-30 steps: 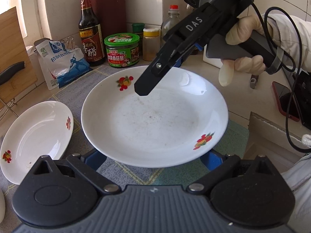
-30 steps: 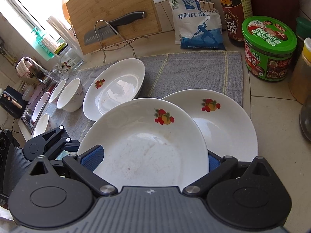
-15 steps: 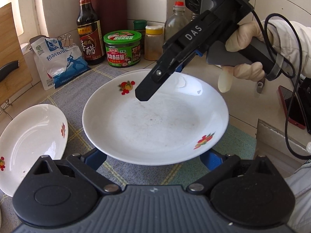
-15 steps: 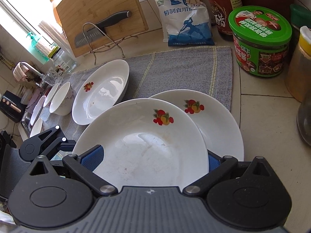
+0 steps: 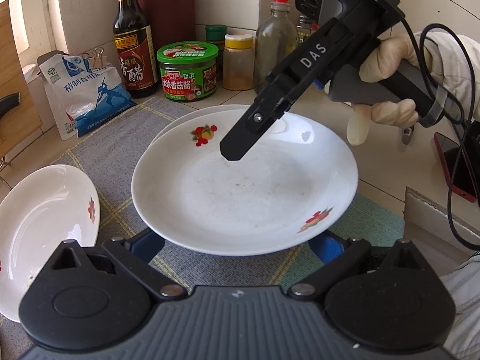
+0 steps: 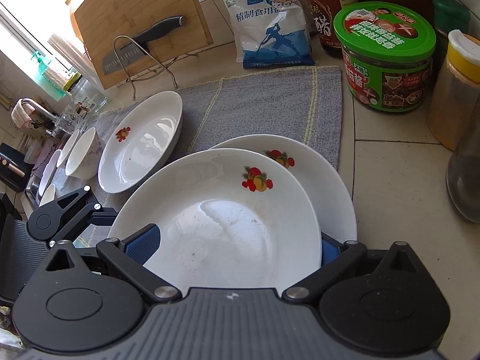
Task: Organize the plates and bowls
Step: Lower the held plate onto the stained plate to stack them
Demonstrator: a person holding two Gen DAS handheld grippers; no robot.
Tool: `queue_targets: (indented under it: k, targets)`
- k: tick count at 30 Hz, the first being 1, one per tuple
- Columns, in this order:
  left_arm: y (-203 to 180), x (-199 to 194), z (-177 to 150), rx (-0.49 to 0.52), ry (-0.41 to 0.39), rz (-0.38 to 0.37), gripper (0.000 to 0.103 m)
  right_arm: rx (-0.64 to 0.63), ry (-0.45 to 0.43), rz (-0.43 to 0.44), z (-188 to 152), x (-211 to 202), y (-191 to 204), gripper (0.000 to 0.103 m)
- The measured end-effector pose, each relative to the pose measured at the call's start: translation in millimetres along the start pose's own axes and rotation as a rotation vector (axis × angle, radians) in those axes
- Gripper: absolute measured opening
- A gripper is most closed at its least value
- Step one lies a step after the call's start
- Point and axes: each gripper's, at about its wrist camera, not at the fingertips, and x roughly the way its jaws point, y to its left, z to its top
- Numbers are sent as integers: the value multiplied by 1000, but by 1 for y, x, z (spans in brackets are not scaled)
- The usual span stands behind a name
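The carried plate is gripped at opposite rims by both the left gripper and the right gripper, fingers closed on it, just above a second plate ahead. Stacking is barely begun — a third plate and bowls wait leftward. Since earlier, the carried plate has shifted over the second one.

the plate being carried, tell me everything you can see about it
The carried plate is white, glossy, ceramic-looking, round and shallow, with a broad rim bearing two small fruit prints on opposite sides. Its centre shows faint smudges and specks. It sits roughly level, overlapping a matching lower plate on the grey mat; whether they touch is unclear. The left tool and right tool each have blue pads at its edge.
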Motion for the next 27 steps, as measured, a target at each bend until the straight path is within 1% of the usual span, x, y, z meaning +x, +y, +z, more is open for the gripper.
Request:
queue_targets:
  k: [3, 8, 11, 18, 27]
  targets:
    - [0, 3, 1, 16, 1, -3, 101, 7, -2, -3, -2, -3, -2, 103]
    - [3, 6, 2, 13, 1, -19, 101, 18, -7, -16, -6, -8, -3, 103]
    - [3, 7, 2, 22, 0, -17, 101, 25, -7, -29, -9, -10, -3, 103]
    - [6, 8, 2, 27, -4, -28, 100, 43, -31, -37, -14, -19, -2, 103]
    - [6, 5, 0, 38, -23, -13, 100, 38, -33, -118, -17, -23, 11, 103]
